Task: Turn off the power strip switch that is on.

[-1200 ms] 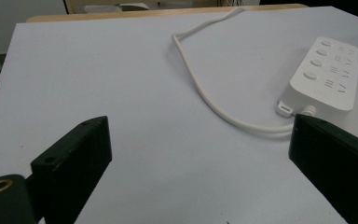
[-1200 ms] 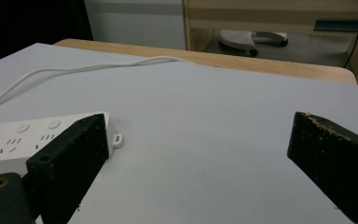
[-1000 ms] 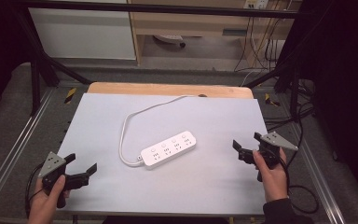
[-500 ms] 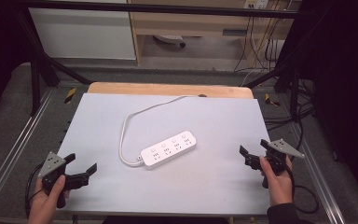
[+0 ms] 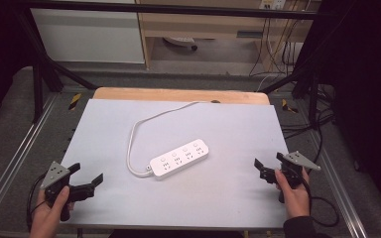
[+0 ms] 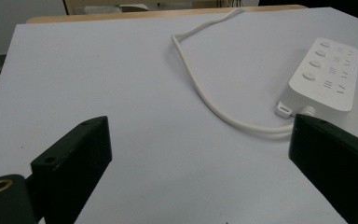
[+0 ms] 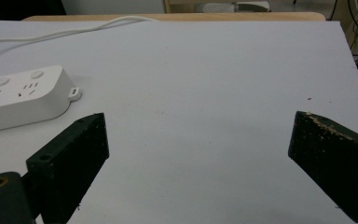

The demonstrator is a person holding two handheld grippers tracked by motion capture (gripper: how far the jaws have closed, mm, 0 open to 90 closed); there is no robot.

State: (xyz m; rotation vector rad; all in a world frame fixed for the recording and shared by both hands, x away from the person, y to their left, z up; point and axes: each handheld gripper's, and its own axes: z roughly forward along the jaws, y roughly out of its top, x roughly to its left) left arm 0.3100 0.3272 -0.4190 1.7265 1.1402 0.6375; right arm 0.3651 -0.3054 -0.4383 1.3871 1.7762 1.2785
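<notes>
White power strip (image 5: 179, 158) lay mid-table (image 5: 228, 198), four switches up, cord (image 5: 138, 130) looping toward the far edge.
Left gripper (image 5: 86, 179) and right gripper (image 5: 268, 166) flanked it, fingers apart, empty.

One power strip (image 5: 179, 158) mid-table, white — four round buttons on it, four socket groups alongside. One white cord (image 5: 144, 130) off its near-left end, looping far toward the table's back edge. One small mounting tab (image 7: 75, 93) seen at the strip's right end in the right gripper view, one more (image 6: 284, 108) by the cord exit in the left gripper view. Two grippers: left gripper (image 5: 86, 177) near-left, right gripper (image 5: 269, 164) near-right — two black jaws each, spread apart. Two grey three-cornered plates, one per gripper. Two hands, one on each. One white mat (image 5: 228, 129), one wooden table (image 5: 178, 94) under it.
</notes>
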